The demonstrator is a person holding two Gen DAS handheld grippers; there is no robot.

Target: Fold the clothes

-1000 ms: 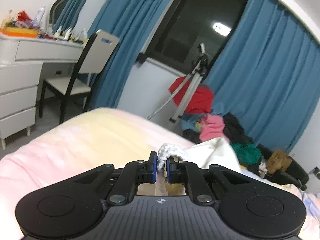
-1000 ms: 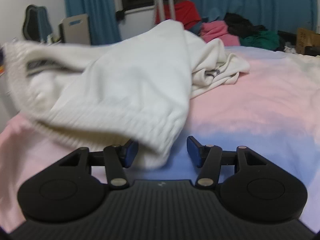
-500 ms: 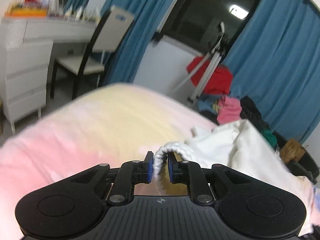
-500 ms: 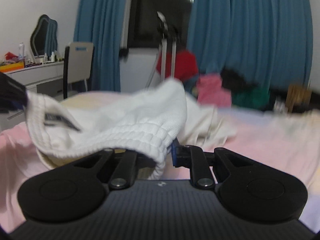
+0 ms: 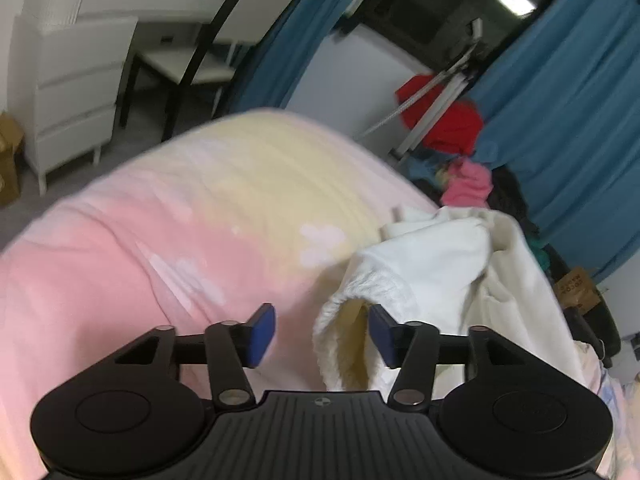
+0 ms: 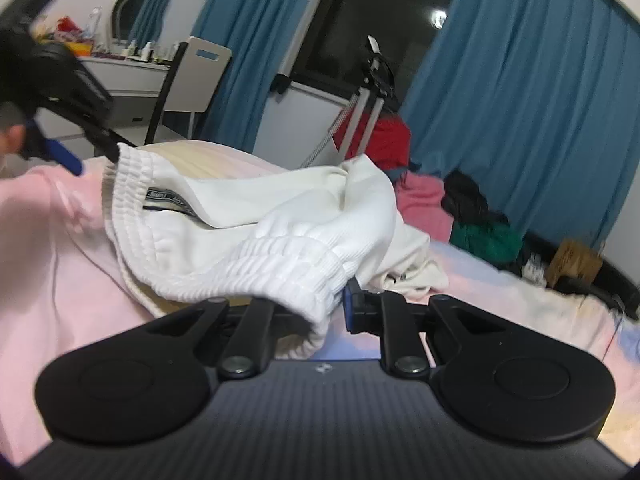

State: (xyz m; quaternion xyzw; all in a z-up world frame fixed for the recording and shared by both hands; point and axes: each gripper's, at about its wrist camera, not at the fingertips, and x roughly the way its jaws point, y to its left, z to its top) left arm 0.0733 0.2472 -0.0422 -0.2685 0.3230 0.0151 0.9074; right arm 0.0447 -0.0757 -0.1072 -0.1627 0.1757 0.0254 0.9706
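Left wrist view, left to right. White dresser (image 5: 76, 80) with drawers at the far left, its top cluttered, blurred. Chair (image 5: 208, 48), black frame with pale seat and back, drawn up beside it. Blue curtains (image 5: 568, 120) either side of a dark window (image 5: 420, 4). Bed cover (image 5: 180, 220), pink shading to yellow, fills the middle ground. Left gripper (image 5: 322, 334): jaws have just been opening and stand wide; the ribbed waistband of the white garment (image 5: 424, 268) hangs in the gap close to the right-hand pad, the left-hand pad well clear of it, neither pad pressing. The garment lies heaped on the bed cover to the right of centre. Beyond it, a tripod (image 5: 436, 96) draped with red cloth, and a pile of clothes (image 5: 468, 184), pink and dark, at the foot of the curtain.

Right wrist view, left to right. The other gripper shows at the far left as a blurred black body with a blue pad, just beside the garment's waistband corner. Mirror (image 6: 144, 0) above the dresser. White garment across the centre, raised off the bed cover, an inner label visible under the waistband. Right gripper (image 6: 332, 308): jaws nearly together, clamped on a fold of the ribbed waistband, which drapes over its left finger. Cardboard box (image 6: 576, 264) at the far right, on the floor by the curtain.
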